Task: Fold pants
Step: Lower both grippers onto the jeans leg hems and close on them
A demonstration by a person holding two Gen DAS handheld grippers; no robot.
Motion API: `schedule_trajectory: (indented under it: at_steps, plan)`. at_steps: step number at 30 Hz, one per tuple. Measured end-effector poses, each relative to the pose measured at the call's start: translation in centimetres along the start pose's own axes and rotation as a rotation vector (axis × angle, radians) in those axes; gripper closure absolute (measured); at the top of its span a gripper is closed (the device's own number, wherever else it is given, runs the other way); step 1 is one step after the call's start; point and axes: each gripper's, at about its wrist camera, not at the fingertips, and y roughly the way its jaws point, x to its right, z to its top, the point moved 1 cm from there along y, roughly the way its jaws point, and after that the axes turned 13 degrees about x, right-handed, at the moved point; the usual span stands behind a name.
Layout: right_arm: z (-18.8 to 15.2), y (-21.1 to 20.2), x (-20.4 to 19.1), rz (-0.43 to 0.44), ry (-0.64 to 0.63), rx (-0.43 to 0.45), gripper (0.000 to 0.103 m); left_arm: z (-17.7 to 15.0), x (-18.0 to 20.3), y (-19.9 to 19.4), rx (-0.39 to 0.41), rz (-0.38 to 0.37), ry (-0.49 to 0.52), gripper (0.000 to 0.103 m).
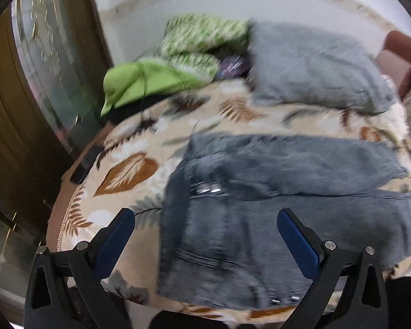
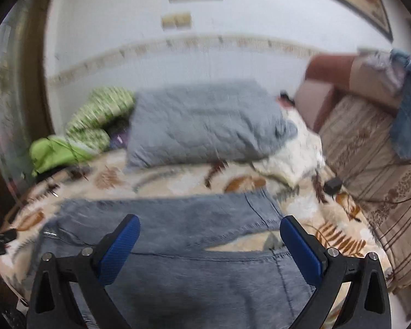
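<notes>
the faded grey-blue denim pants [image 1: 274, 192] lay flat on the leaf-print bedspread [image 1: 128, 170], legs running rightward; left gripper [image 1: 205, 235] hovered over the waistband, right gripper [image 2: 209, 242] over the legs, both jaws wide and empty.

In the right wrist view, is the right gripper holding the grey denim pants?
No, the jaws of the right gripper stand wide open above the grey denim pants, with no cloth between them.

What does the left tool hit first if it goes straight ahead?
Most likely the jeans spread on the bed. The open left tool points down at their waist end. Blur makes depth uncertain.
</notes>
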Motion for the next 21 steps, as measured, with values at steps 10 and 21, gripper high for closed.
schedule_trajectory:
  at_steps: [10,21]
  plan:
    - [-0.8,15.7,8.0,-0.091,0.348,-0.198,0.0,3.6,-3.4,11.1,-0.194,0.013,-0.032,0.0]
    - [-2.5,25.5,13.0,0.011,0.458,-0.257,0.0,7.7,-2.9,26.2,-0.393,-0.051,-0.217,0.002]
